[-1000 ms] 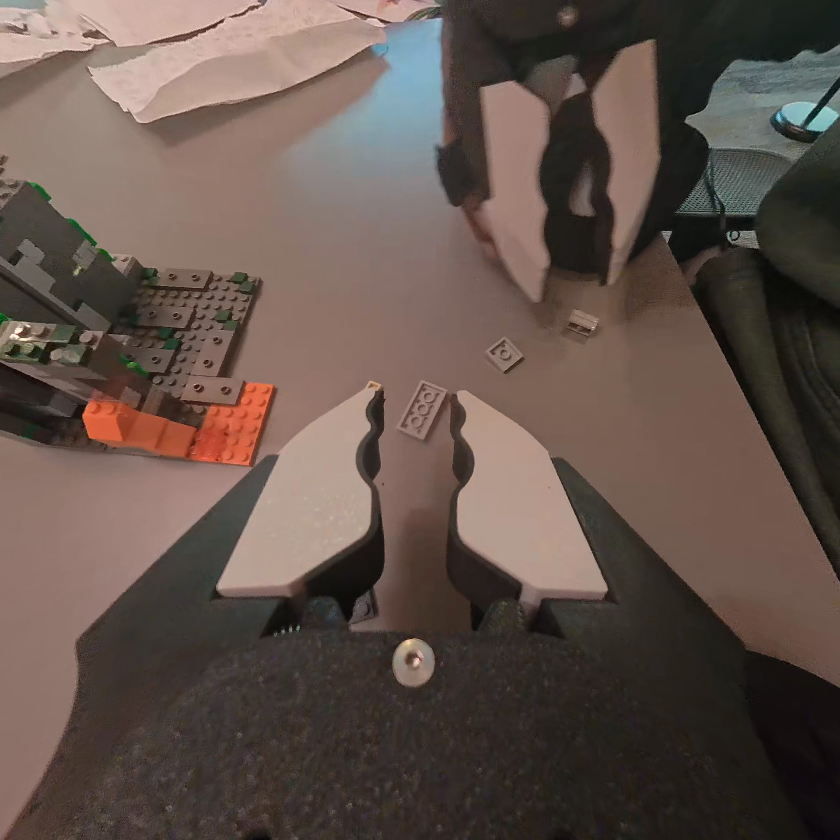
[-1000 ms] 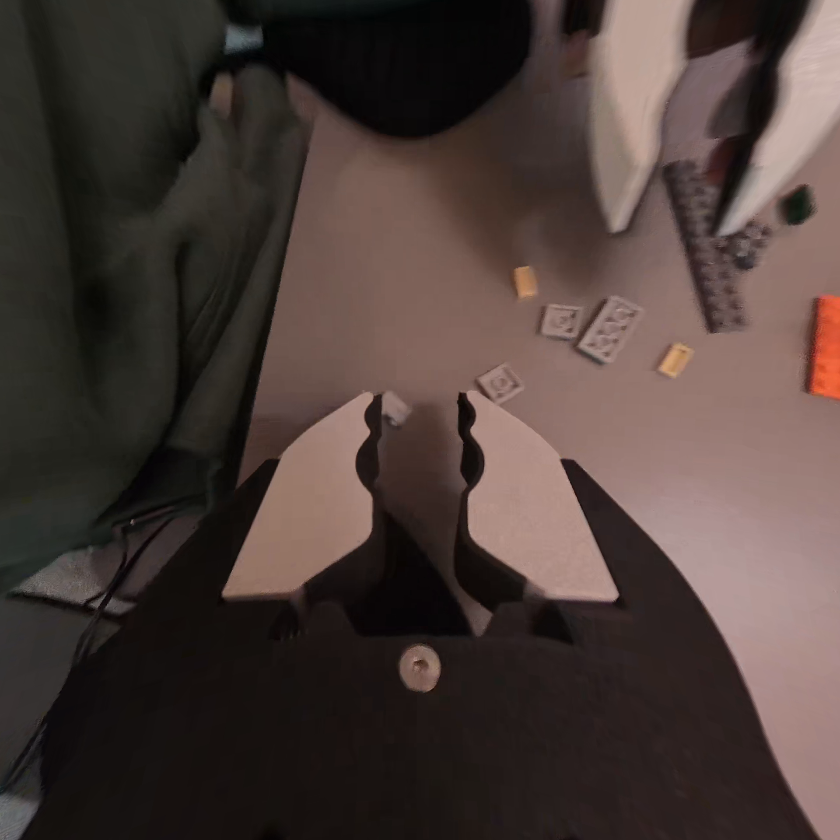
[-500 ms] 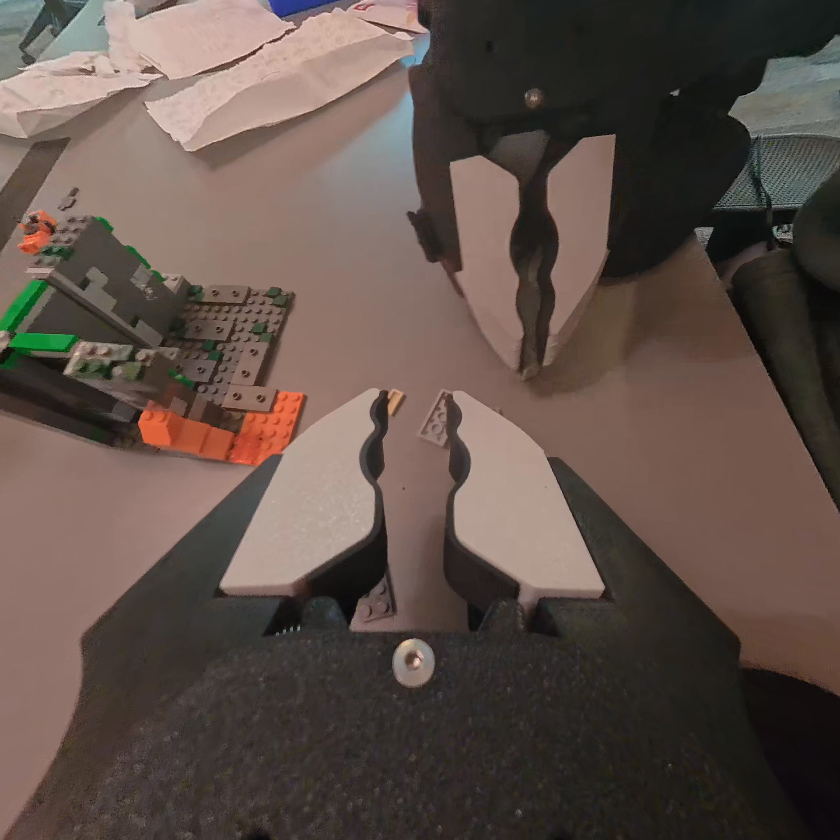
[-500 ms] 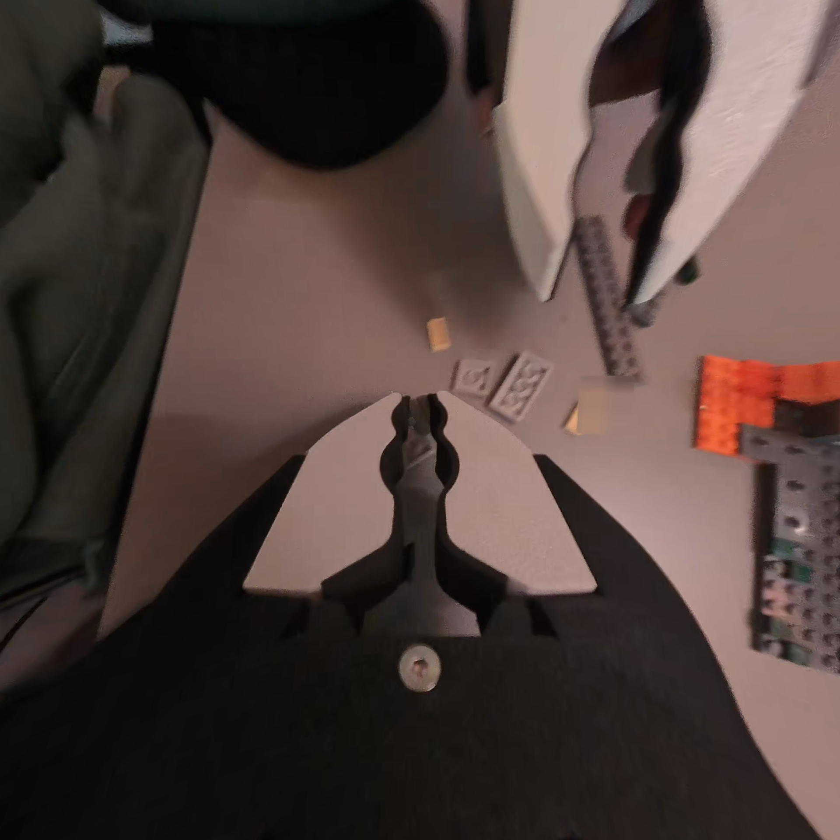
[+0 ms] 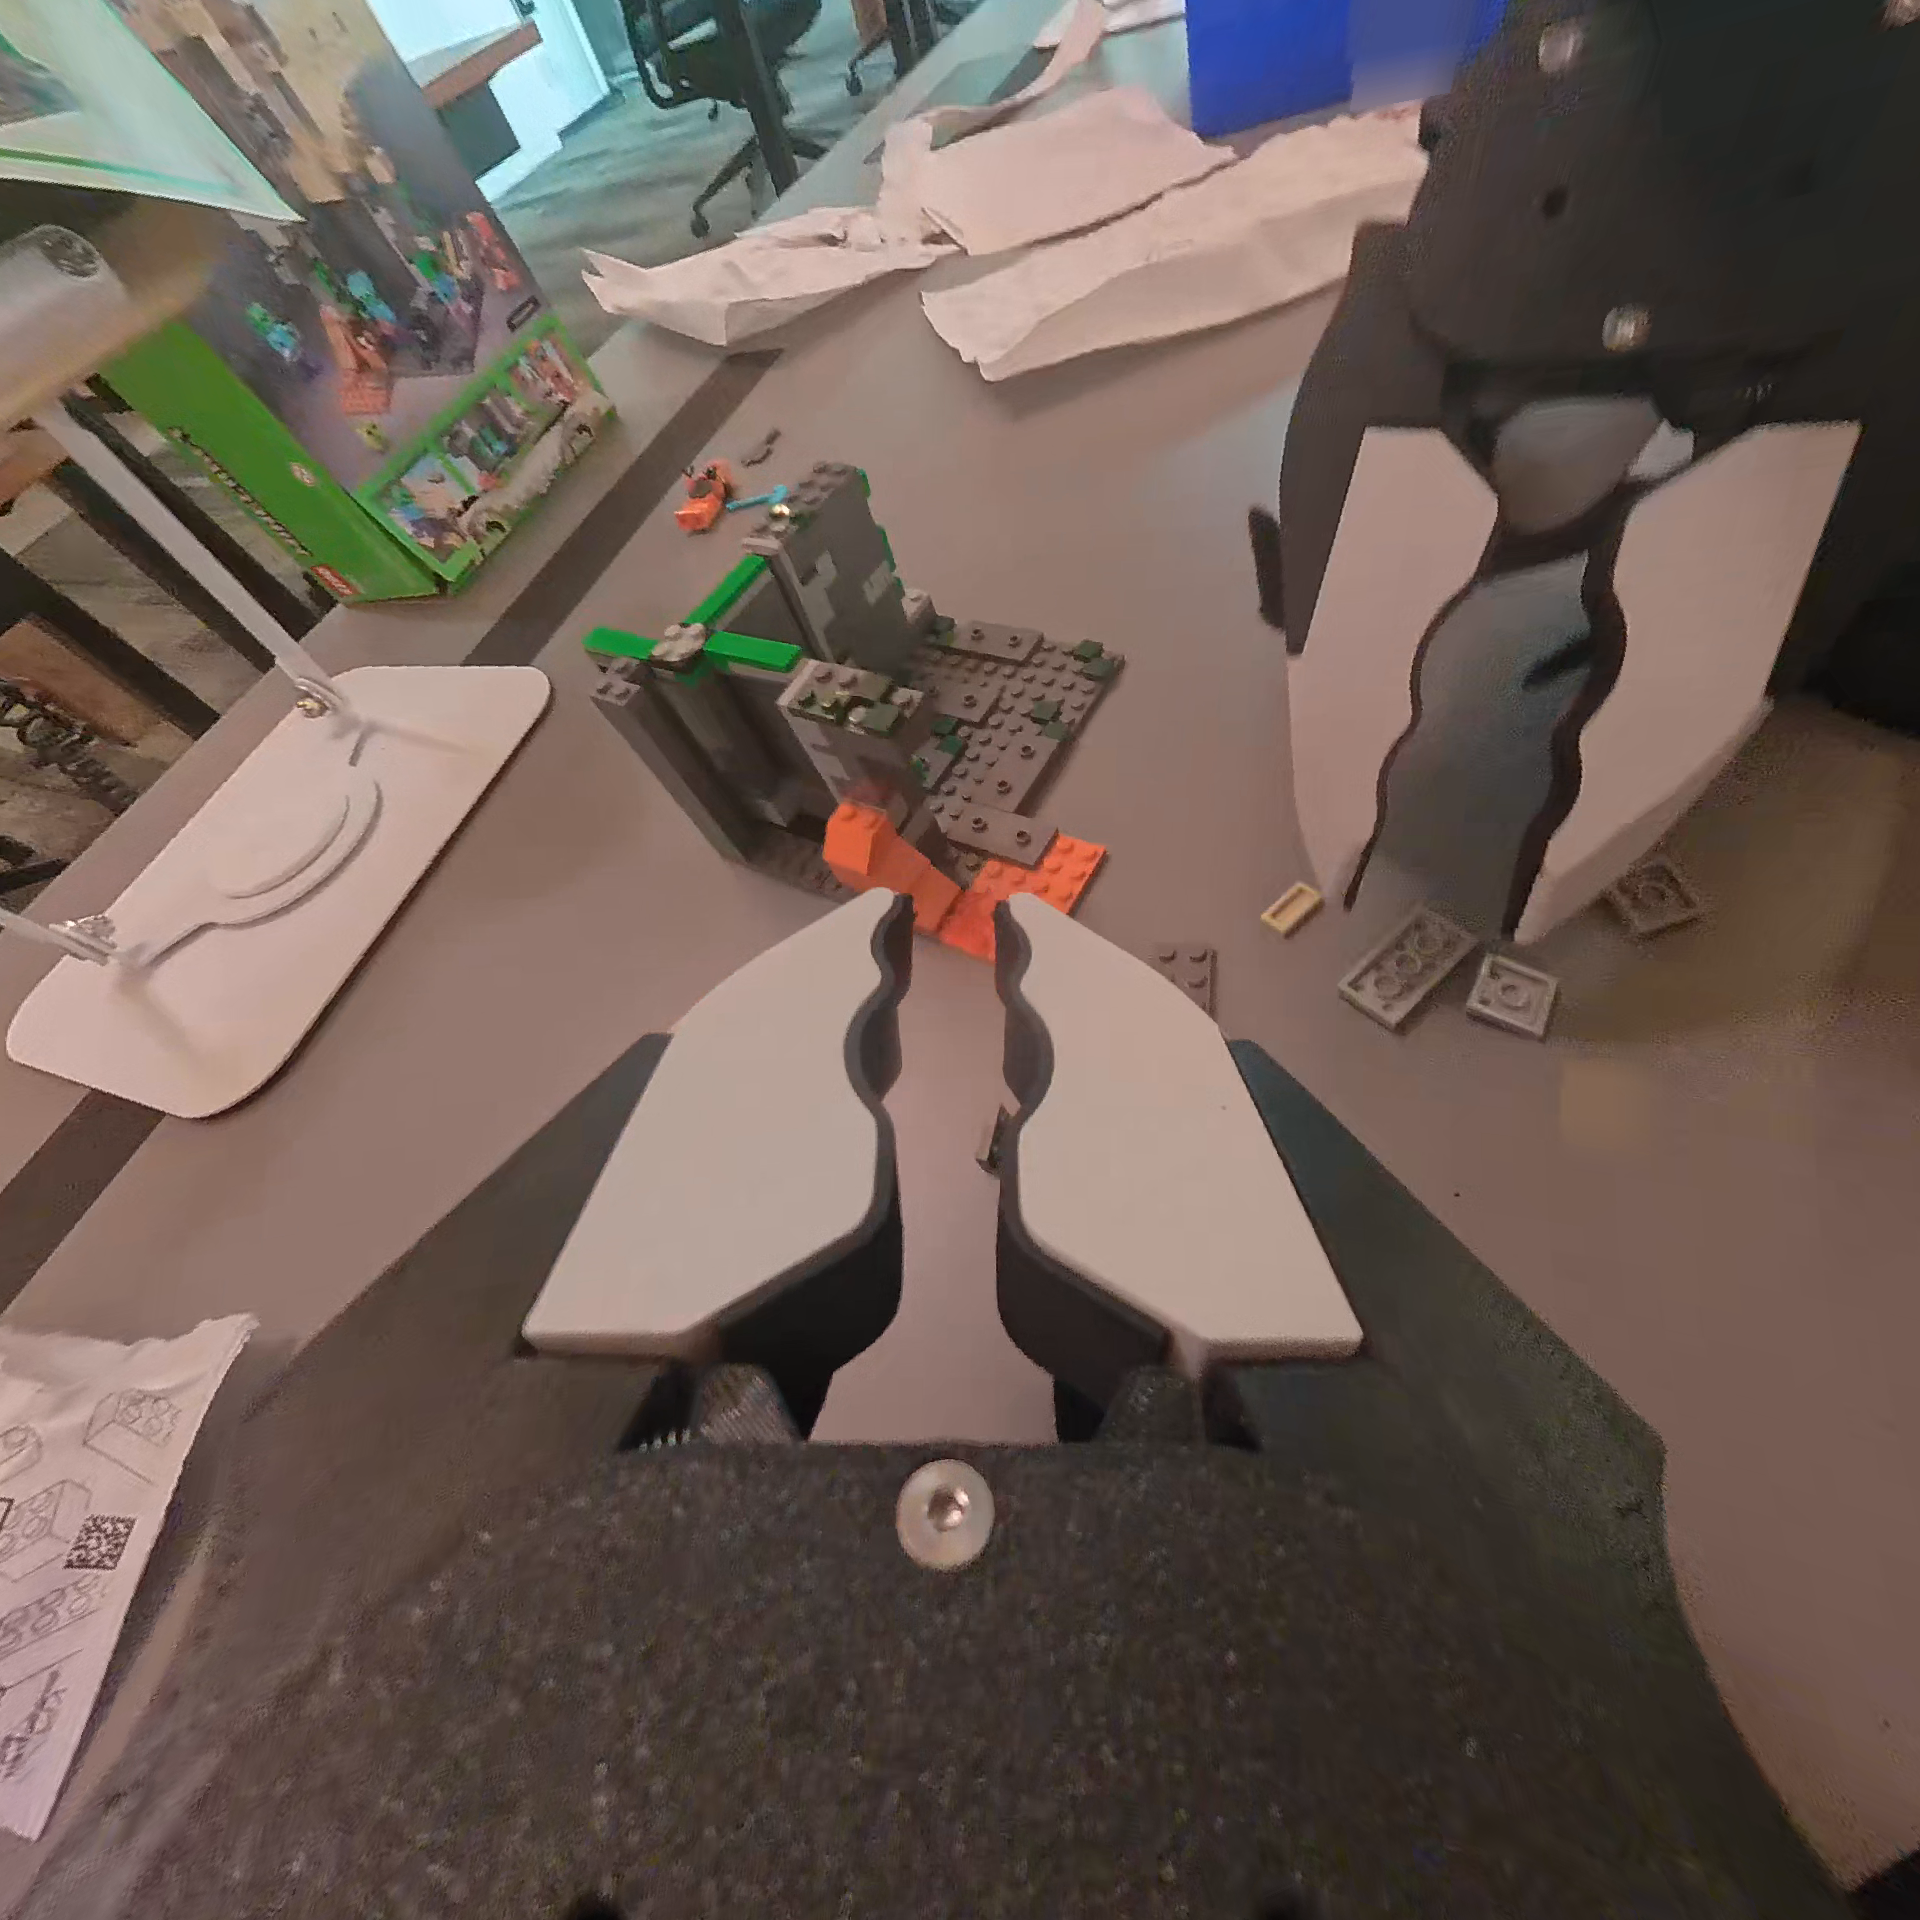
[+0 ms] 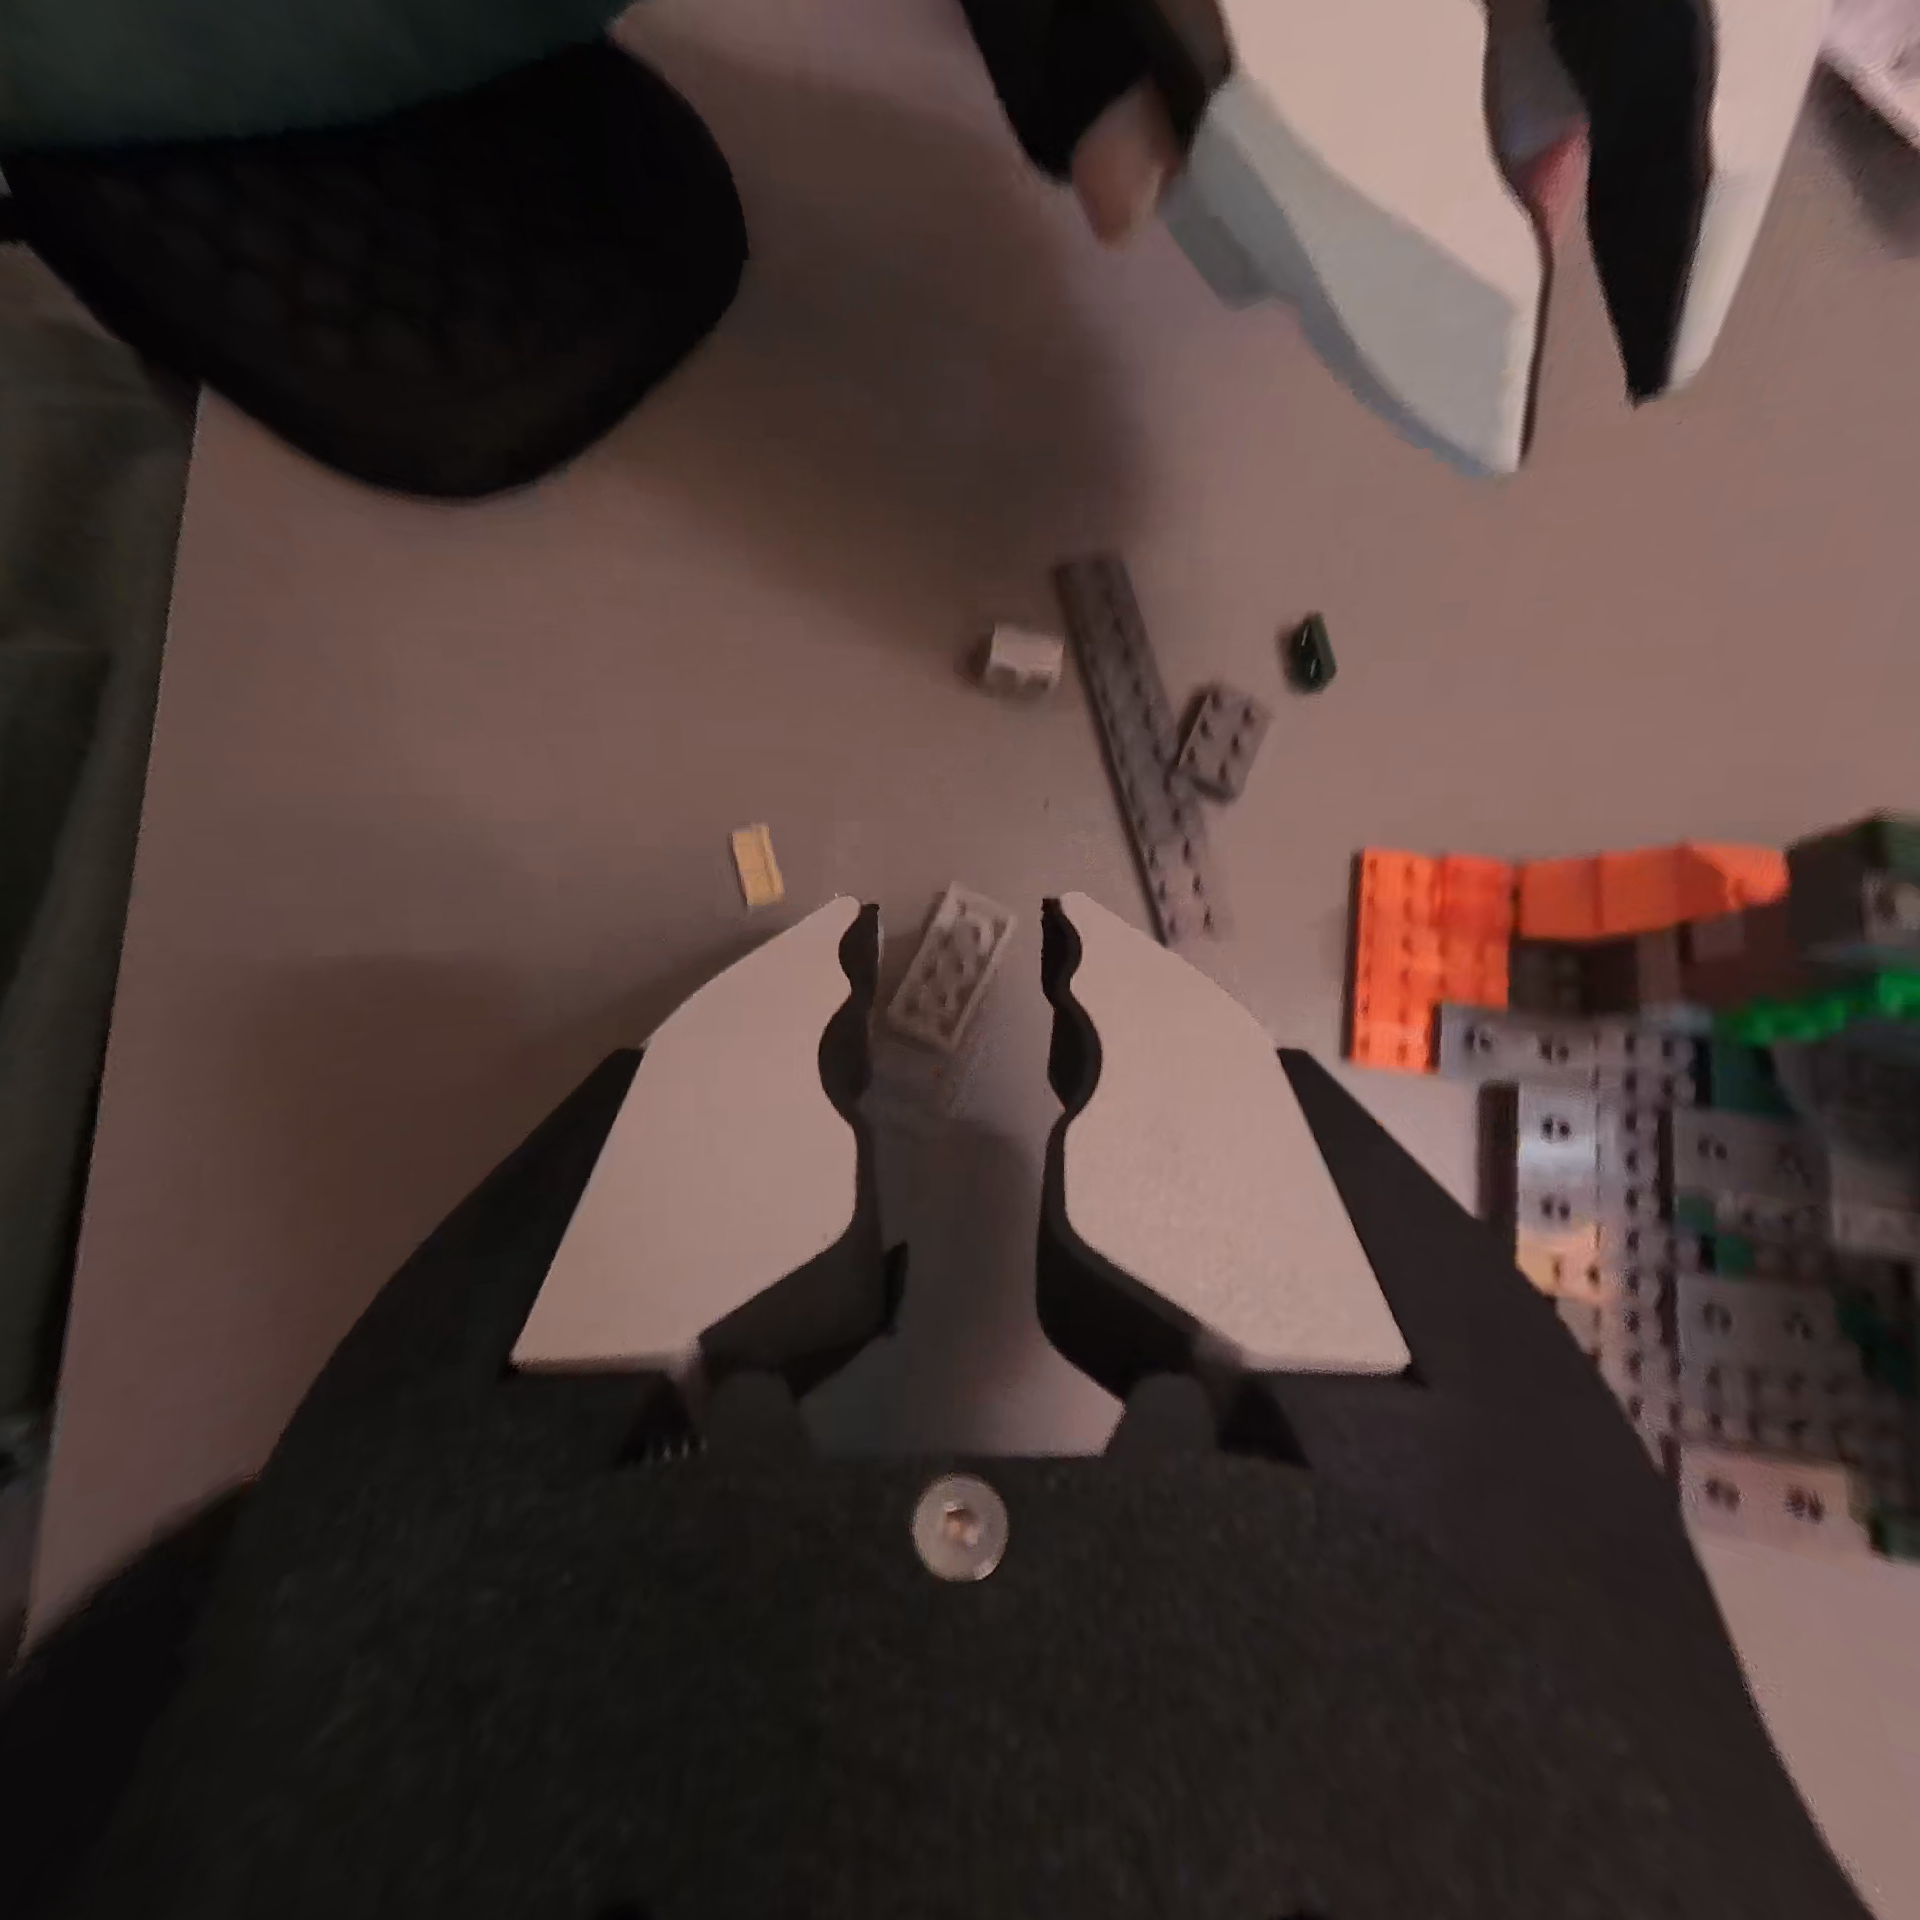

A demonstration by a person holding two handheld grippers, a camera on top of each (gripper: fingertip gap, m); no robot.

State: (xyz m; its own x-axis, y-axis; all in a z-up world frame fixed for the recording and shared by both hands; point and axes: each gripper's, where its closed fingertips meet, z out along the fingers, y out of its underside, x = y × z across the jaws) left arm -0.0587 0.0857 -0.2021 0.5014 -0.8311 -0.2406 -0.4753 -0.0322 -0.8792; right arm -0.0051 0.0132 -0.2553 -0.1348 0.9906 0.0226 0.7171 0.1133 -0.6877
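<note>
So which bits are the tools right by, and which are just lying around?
By the tools: light grey plate, lying loose inside the open right tool; orange plate of the brick model, just ahead of the left tool, open and empty.
Lying around: tan tile, long grey plate, picture box, torn papers, white stand base.

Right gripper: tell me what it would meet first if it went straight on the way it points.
The right gripper, jaws open with nothing pressed between them, points down at the table. First in line looks to be the light grey plate lying flat between its fingertips, though depth is hard to judge.
</note>
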